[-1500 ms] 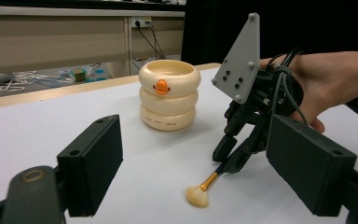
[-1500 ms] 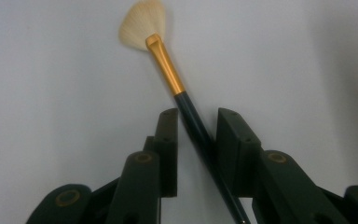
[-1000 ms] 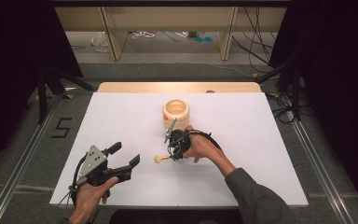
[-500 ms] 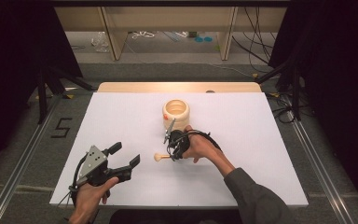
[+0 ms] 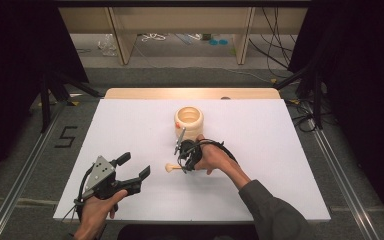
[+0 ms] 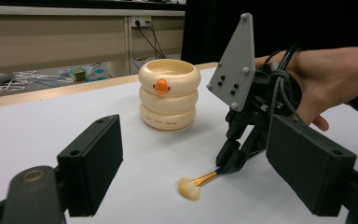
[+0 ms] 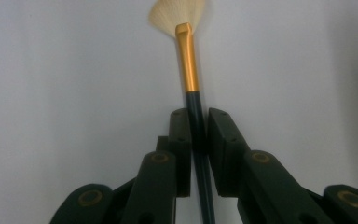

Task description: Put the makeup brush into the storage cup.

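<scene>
A fan brush [image 7: 189, 60] with pale bristles, a gold ferrule and a dark handle lies on the white table. My right gripper [image 7: 197, 128] is shut on its handle, pads pressing from both sides. From above, the brush [image 5: 170, 168] points left out of the right gripper [image 5: 182, 167] at mid table. My left gripper [image 5: 135, 166] stands open near the front left, a short way from the bristles, with nothing between its jaws. From the left gripper [image 6: 198, 158], I see the brush [image 6: 200, 179] low at the right gripper's [image 6: 228, 164] tips.
A cream ringed holder [image 5: 189, 120] with an orange duck bill [image 6: 161, 86] stands upright just behind the right gripper. The white table top [image 5: 130, 125] has a wooden strip [image 5: 190, 93] along its far edge. Metal rails run along both sides.
</scene>
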{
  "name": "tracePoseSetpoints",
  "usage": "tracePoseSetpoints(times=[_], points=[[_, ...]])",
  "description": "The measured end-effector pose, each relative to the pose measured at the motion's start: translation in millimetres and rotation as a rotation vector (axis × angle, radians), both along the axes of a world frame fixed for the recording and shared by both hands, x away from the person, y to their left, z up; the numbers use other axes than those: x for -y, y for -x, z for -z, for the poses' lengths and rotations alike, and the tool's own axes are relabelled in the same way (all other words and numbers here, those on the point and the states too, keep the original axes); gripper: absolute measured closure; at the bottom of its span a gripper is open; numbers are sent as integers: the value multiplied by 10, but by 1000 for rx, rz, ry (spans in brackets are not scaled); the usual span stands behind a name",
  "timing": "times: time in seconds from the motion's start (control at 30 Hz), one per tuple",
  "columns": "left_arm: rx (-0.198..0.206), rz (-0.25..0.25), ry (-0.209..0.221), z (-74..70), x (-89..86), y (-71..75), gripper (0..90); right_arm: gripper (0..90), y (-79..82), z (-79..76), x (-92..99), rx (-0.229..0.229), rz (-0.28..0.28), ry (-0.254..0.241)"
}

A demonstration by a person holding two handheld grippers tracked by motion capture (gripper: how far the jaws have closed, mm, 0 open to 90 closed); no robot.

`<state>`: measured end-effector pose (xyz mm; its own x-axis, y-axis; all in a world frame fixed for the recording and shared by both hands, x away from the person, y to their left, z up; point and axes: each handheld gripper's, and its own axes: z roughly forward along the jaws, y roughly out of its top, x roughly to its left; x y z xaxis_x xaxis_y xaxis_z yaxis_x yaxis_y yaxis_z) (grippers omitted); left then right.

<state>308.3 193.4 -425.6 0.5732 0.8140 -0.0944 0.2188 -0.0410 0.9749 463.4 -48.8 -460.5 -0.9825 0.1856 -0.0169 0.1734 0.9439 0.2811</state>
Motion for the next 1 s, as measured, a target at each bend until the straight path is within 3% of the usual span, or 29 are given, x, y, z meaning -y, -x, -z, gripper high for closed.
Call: tracePoseSetpoints(times=[0.27,0.5,1.0], points=[[0,1,-1,1,1,2,183,820,10,-3,-17,6,-13,12],[0,1,-1,1,2,0,183,826,17,-3,-23,-4,19,13],[-1,1,-2,4,3,0,183,829,-6,-9,-48,-11,23,26]])
